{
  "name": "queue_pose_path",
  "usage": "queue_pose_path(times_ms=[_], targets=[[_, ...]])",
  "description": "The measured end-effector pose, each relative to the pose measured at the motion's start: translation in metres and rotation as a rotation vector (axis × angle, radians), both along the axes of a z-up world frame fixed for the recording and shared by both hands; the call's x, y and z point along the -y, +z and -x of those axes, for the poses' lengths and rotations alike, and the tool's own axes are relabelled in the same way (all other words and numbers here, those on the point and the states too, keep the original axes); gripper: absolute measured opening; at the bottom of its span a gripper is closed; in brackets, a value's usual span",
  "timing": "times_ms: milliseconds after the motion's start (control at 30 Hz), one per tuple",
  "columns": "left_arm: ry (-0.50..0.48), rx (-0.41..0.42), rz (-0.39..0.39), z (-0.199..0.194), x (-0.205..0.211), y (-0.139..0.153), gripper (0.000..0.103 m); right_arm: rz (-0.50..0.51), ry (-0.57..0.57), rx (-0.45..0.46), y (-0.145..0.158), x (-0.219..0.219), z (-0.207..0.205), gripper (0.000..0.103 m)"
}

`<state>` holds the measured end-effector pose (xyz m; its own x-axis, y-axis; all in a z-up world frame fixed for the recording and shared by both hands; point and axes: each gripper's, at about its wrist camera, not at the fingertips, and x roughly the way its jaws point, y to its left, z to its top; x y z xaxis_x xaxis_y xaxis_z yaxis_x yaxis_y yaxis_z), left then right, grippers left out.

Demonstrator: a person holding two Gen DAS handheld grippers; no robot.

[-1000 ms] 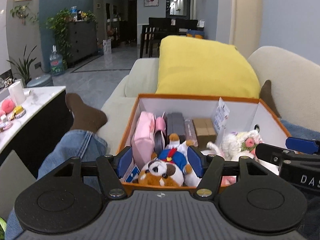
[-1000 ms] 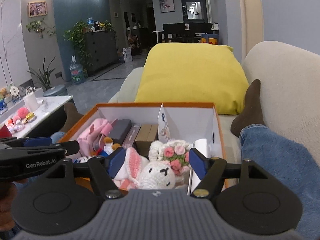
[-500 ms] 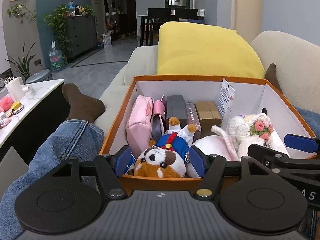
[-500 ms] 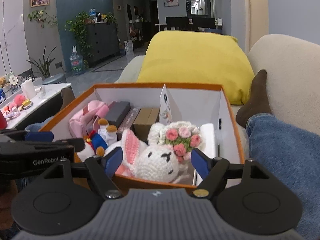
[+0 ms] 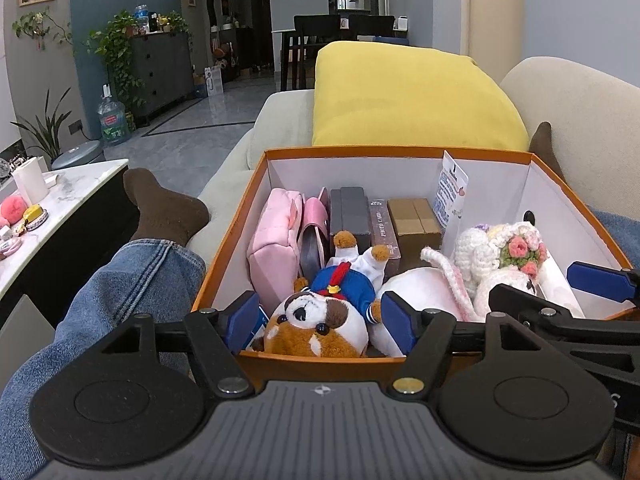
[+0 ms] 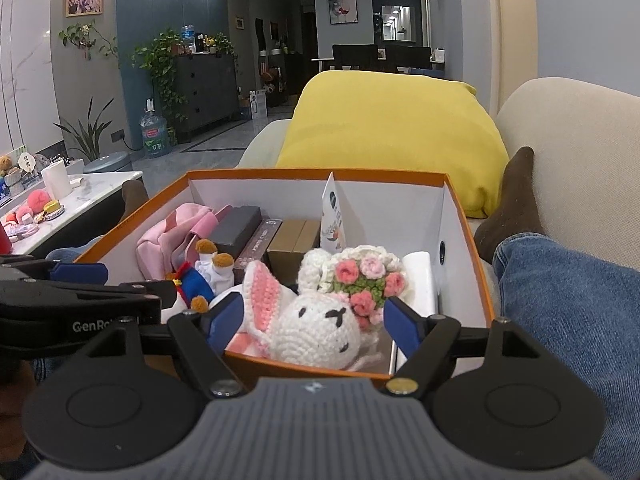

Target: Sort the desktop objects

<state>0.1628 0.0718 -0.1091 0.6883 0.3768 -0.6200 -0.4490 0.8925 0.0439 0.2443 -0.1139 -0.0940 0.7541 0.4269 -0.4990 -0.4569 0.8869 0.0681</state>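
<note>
An orange box with white inner walls rests on a person's lap. A brown-and-white plush dog in a blue sailor suit lies at its near edge. My left gripper hangs over that edge, its jaws opening with the dog between the pads and untouched. A white crochet bunny with a flower crown lies beside the dog. My right gripper stands open around the bunny's head without pressing it. Behind the toys stand a pink pouch, a dark box and a brown carton.
A yellow cushion leans on the beige sofa behind the box. Legs in jeans and brown socks flank it. A marble table at the left holds small toys and a white cup.
Both views have tipped down toward the box, so more of its inside shows. Both pairs of jaws have spread a little wider around the dog and the bunny.
</note>
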Motion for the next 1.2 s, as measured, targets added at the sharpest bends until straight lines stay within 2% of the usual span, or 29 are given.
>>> queue_pose_path(times_ms=[1200], targets=[[-0.014, 0.001, -0.001, 0.0004, 0.0011, 0.0011, 0.080, -0.007, 0.000, 0.029, -0.0012, 0.0022, 0.0034, 0.080]])
